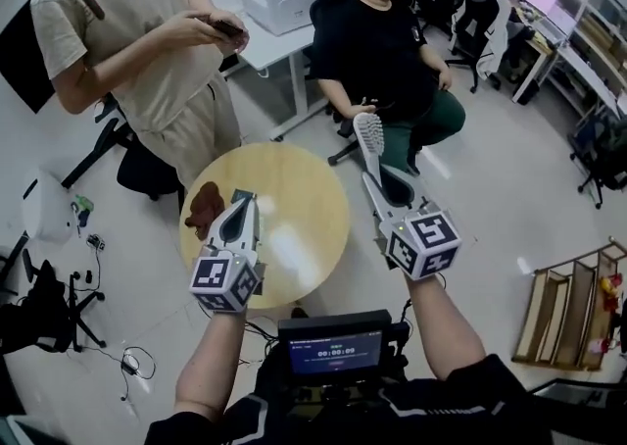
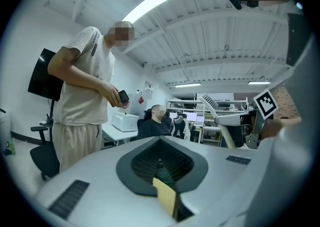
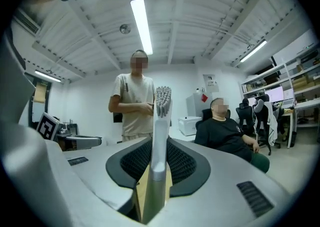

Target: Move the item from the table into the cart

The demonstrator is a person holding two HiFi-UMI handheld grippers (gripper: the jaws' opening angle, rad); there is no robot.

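Note:
A white brush [image 1: 370, 144] with grey bristles stands upright in my right gripper [image 1: 378, 186], which is shut on its handle and held above the right edge of the round wooden table [image 1: 304, 237]. In the right gripper view the brush [image 3: 160, 126] rises between the jaws [image 3: 157, 173]. My left gripper [image 1: 243, 204] hovers over the table's left side with its jaws shut and nothing between them [image 2: 162, 168]. A brown crumpled item [image 1: 206, 208] lies on the table just left of it. The brush [image 2: 210, 102] also shows in the left gripper view.
A person in beige [image 1: 137, 51] stands at the table's far left with a phone. A person in black [image 1: 392, 51] sits behind the table. A wooden rack [image 1: 568, 306] stands on the floor at right, cables [image 1: 127, 365] at left. A small screen [image 1: 333, 345] sits below my arms.

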